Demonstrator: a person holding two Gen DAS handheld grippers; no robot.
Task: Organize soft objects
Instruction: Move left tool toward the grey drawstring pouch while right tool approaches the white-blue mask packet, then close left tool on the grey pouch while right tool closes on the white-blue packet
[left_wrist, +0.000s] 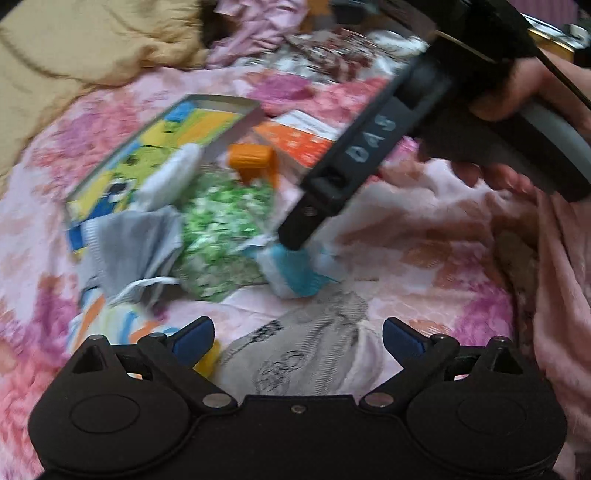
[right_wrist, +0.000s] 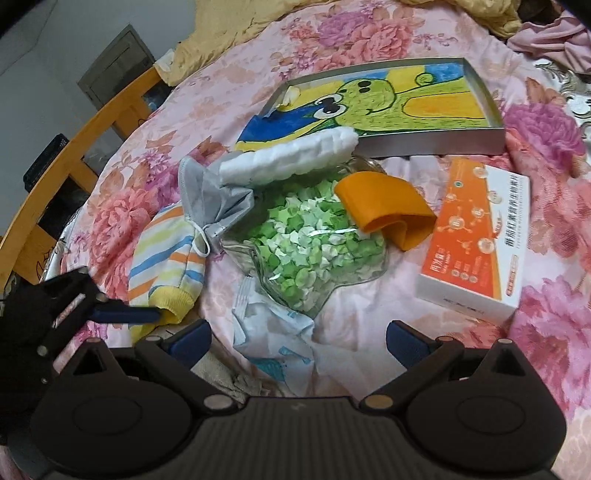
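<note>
Bedspread, pink with floral print, under all items. Left gripper released, jaws spread wide, low over a grey printed cloth at the near edge. Right gripper likewise released, jaws wide apart, above a crumpled white-and-blue wrapper; nothing held by either. Seen from the left wrist view, right gripper's dark body angled down from upper right, a hand on its grip, tip just at the wrapper; contact cannot be told through blur. Clear bag of green paper stars at the centre of the pile. Orange folded cloth resting on the bag's far right edge. White quilted pad lying across the bag's far side and overlapping the lower edge of a shallow metal tray, which bears a cartoon drawing inside. Grey face mask left of the bag, touching the pad, ear loop trailing onto a striped baby garment with yellow cuff. Left gripper's blue finger close to that cuff in the right wrist view. Orange-and-white box right of the bag, flat on the bedspread, apart from the soft items. Tan quilt bunched at the far side. Wooden bed rail along the left.
</note>
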